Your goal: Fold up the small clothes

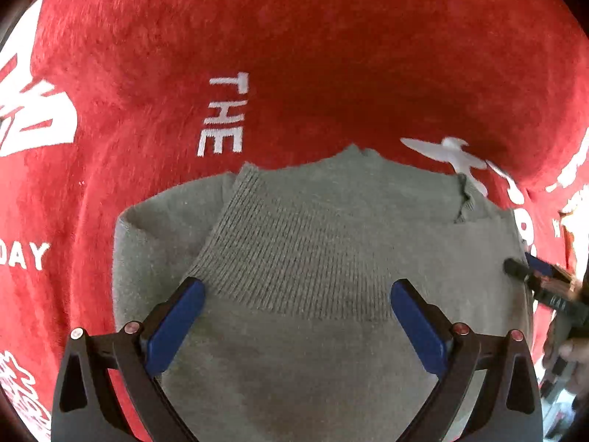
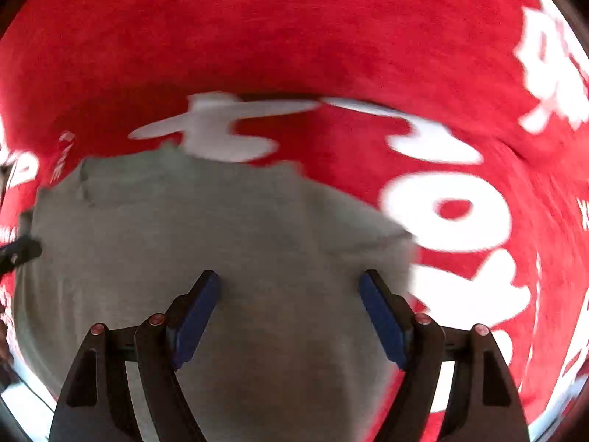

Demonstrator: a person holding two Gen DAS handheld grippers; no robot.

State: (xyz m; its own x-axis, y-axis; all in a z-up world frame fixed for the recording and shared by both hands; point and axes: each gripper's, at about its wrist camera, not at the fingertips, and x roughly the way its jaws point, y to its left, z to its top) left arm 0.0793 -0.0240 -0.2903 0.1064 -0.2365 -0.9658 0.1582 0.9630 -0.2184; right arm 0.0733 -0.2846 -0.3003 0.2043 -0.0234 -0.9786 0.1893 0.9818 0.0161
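A small grey-green knit garment lies folded on a red cloth with white lettering. Its ribbed band lies on top at the far side. My left gripper points down over that band, open wide, with nothing pinched between its blue pads. My right gripper hovers open over the right part of the garment, close to its right edge, holding nothing. The right wrist view is blurred by motion. One of the right gripper's fingers shows at the garment's right edge in the left wrist view.
The red cloth spreads on all sides of the garment, with large white letters to the right. A person's hand shows at the right edge. The left gripper's dark tip pokes in at the left edge.
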